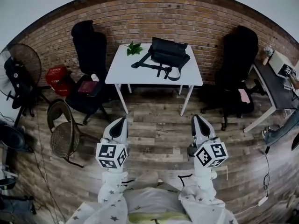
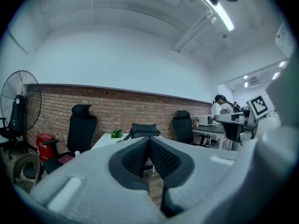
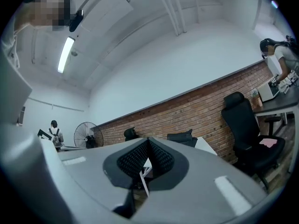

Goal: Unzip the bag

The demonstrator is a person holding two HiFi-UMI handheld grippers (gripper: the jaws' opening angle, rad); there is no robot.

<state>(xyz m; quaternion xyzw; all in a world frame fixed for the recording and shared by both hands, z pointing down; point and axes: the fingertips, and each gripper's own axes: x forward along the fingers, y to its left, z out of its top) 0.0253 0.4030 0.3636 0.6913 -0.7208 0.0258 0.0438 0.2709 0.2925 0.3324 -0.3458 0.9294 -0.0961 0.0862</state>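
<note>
In the head view, the fingers of the left gripper and of the right gripper taper to clenched points with nothing grasped. Both hover side by side over the wood-plank floor, each carrying a cube of square markers. The black bag lies well ahead of them on a white rectangular counter with thin legs, set against a rough brick wall. The bag is soft and boxy, and its straps trail loose toward the counter's front edge. A small green plant sits just beside it at the left. A black office chair flanks the counter's left edge and another chair its right. The plank floor between grippers and counter lies open, and a rounded wicker chair stands off to the left.

In the left gripper view, the dark ribbed pads meet tip to tip, pressed together on nothing. The bag shows just above the tips, far off on the counter, with a round fan at the left.

In the right gripper view, the ribbed pads are likewise clenched empty. The bag sits on the counter beyond the tips, before the brick wall.
</note>
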